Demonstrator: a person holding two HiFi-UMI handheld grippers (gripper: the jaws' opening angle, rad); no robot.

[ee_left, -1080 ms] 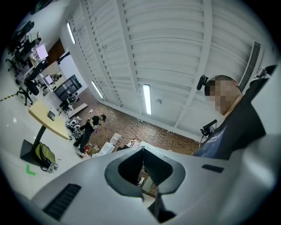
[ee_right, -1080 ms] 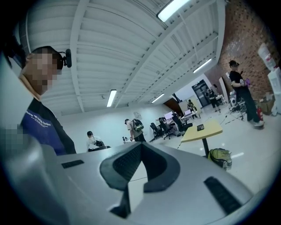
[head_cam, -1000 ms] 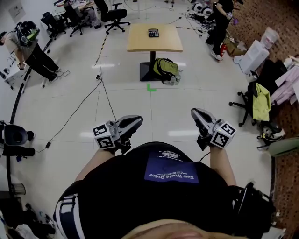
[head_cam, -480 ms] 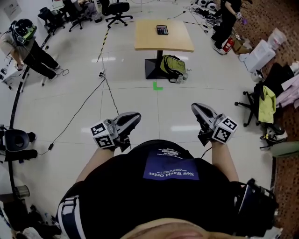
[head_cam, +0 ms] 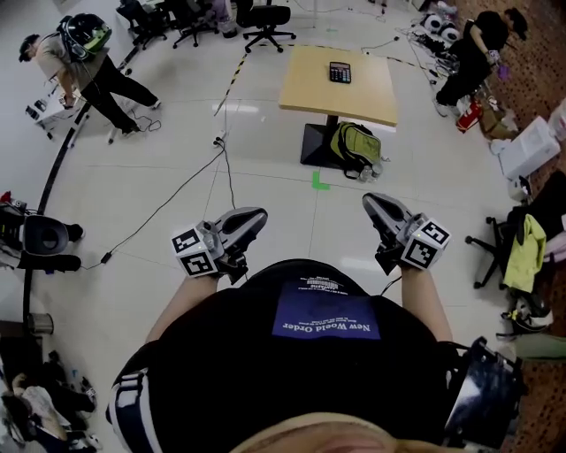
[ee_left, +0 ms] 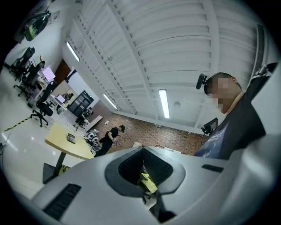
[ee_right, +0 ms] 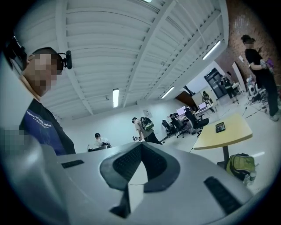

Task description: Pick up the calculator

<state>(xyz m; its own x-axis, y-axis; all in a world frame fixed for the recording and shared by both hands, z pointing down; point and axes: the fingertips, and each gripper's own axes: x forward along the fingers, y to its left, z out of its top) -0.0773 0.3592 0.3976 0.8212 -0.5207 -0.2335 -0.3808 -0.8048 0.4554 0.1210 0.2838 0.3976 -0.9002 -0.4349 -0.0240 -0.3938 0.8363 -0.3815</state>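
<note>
The black calculator (head_cam: 340, 72) lies on a small yellow table (head_cam: 309, 88) far ahead across the white floor. Both grippers are held close to my body, well short of the table. My left gripper (head_cam: 257, 218) is shut with nothing between its pads. My right gripper (head_cam: 370, 204) also has its pads together and holds nothing. In the left gripper view the calculator (ee_left: 70, 138) shows small on the table (ee_left: 59, 143), left of the closed jaw tips (ee_left: 142, 147). The right gripper view has the calculator (ee_right: 220, 127) on the table (ee_right: 228, 134) at the right, beyond its closed tips (ee_right: 141, 144).
A green backpack (head_cam: 355, 143) leans at the table's black base, with a green tape mark (head_cam: 320, 182) on the floor before it. A cable (head_cam: 177, 196) runs across the floor at left. People stand at far left (head_cam: 88, 62) and far right (head_cam: 473, 55). Office chairs (head_cam: 265, 16) stand behind.
The table with the calculator has slid rightwards in the head view and looks slightly nearer as I walk. Both grippers stay shut in front of my body.
</note>
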